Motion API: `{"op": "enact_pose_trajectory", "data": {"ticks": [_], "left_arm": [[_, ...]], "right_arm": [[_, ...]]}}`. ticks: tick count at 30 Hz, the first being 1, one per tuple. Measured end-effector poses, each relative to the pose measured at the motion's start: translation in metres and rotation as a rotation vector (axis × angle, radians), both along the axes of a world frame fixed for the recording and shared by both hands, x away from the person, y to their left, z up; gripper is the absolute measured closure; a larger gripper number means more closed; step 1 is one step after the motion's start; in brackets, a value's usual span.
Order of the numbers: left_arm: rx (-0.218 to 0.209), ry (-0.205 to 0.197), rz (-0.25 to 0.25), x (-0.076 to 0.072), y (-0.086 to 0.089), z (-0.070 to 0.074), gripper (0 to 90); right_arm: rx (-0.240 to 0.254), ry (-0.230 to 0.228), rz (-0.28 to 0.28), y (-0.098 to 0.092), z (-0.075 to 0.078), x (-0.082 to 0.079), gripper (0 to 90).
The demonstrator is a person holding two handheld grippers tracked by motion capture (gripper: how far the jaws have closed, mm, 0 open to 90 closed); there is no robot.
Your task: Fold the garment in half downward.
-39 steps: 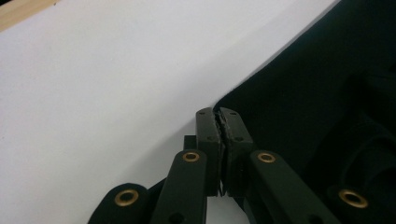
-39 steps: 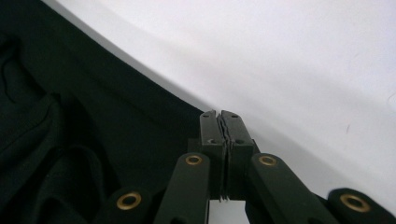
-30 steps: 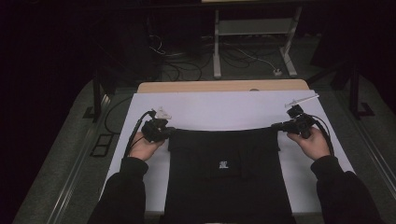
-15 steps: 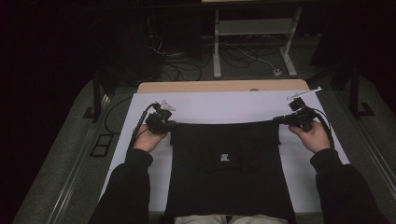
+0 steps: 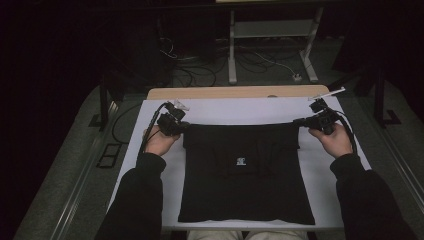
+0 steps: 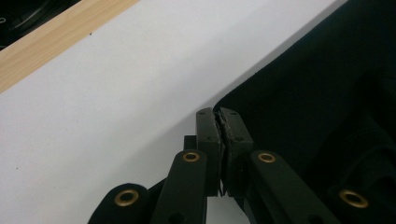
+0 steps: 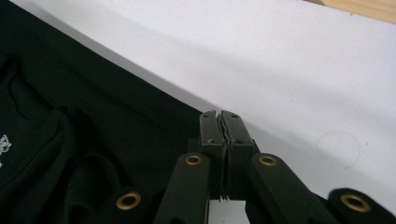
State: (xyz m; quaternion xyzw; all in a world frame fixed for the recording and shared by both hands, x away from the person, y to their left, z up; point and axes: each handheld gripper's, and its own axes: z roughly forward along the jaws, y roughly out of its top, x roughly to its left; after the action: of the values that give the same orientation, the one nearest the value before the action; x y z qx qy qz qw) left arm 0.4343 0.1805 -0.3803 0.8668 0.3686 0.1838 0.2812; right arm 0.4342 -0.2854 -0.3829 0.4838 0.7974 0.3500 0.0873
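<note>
- Tabletop [image 5: 220,111]: a white-covered rectangular surface with a strip of pale bare wood [image 5: 235,92] along its far edge; it carries everything below.
- Black cloth garment [image 5: 245,195]: a folded, roughly square piece of fabric lying flat at the middle of the tabletop, with a small white printed mark [image 5: 241,161] near its centre. Its near edge reaches the near edge of the tabletop; its far edge runs taut between the two grippers.
- Person's hands: the left hand [image 5: 159,142] and the right hand [image 5: 334,141], in dark sleeves, enter from the near side, each holding one gripper.
- Left gripper [image 5: 184,128]: at the far left corner of the garment, jaws pressed together, pinching that corner of the fabric.
- Right gripper [image 5: 297,121]: at the far right corner of the garment, jaws likewise together, clamped on that corner.
</note>
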Motion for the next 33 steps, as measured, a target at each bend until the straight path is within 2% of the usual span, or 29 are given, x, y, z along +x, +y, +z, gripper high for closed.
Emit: {"op": "enact_pose_trajectory", "data": {"ticks": [4, 11, 15, 17, 25, 28, 33], "left_arm": [[0.003, 0.005, 0.003, 0.004, -0.001, -0.004, 86.5], [-0.016, 0.0, 0.009, 0.011, 0.001, -0.002, 86.5], [0.003, 0.002, 0.005, 0.015, -0.001, -0.005, 86.6], [-0.002, 0.003, 0.008, 0.018, 0.0, -0.005, 86.5], [-0.005, 0.0, 0.017, 0.024, 0.0, -0.002, 86.5], [-0.003, -0.017, 0.015, 0.027, -0.003, -0.001, 86.5], [-0.004, -0.018, 0.026, 0.032, -0.006, 0.003, 86.5]], "right_arm": [[-0.002, 0.004, -0.006, 0.002, -0.002, 0.003, 87.0], [-0.002, 0.007, -0.028, 0.0, -0.003, 0.01, 86.9], [0.005, 0.004, -0.032, 0.001, -0.002, 0.015, 86.8], [0.006, -0.002, -0.028, 0.001, -0.002, 0.017, 86.9], [0.016, -0.008, -0.039, 0.001, -0.003, 0.025, 86.8], [0.012, -0.012, -0.043, 0.0, -0.004, 0.026, 86.9], [0.017, -0.02, -0.046, -0.001, 0.0, 0.029, 86.9]]}}
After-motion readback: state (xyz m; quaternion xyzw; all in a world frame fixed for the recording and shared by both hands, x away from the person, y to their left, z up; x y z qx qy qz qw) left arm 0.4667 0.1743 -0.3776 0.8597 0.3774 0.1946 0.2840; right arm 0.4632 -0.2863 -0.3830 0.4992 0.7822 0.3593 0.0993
